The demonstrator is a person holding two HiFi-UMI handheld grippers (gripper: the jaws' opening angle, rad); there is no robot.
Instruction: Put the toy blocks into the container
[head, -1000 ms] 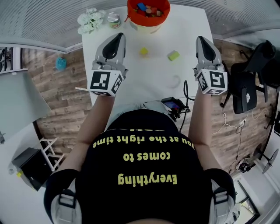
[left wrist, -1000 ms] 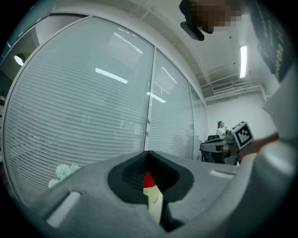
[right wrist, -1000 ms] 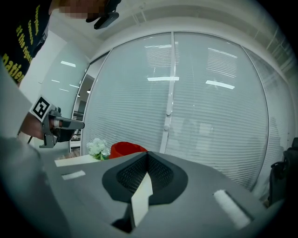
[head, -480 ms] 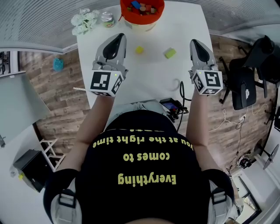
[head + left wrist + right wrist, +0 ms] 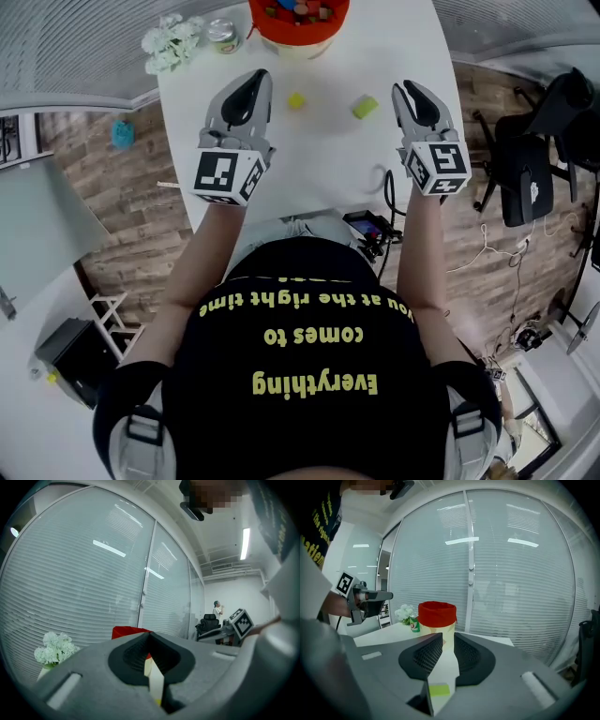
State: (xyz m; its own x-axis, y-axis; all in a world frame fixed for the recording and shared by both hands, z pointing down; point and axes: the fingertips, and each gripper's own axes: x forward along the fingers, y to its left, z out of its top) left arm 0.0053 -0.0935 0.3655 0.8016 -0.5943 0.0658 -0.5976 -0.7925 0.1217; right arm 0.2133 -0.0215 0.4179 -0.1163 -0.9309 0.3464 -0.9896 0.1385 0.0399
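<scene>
Right gripper (image 5: 406, 89) fingers just opened, aimed at green block (image 5: 365, 106) for pickup, nothing between them; left gripper (image 5: 254, 79) fingers closed, empty

left gripper (image 5: 150, 638) with jaws together, red container (image 5: 125, 631) just beyond, white flowers (image 5: 54, 649) at the left
</scene>
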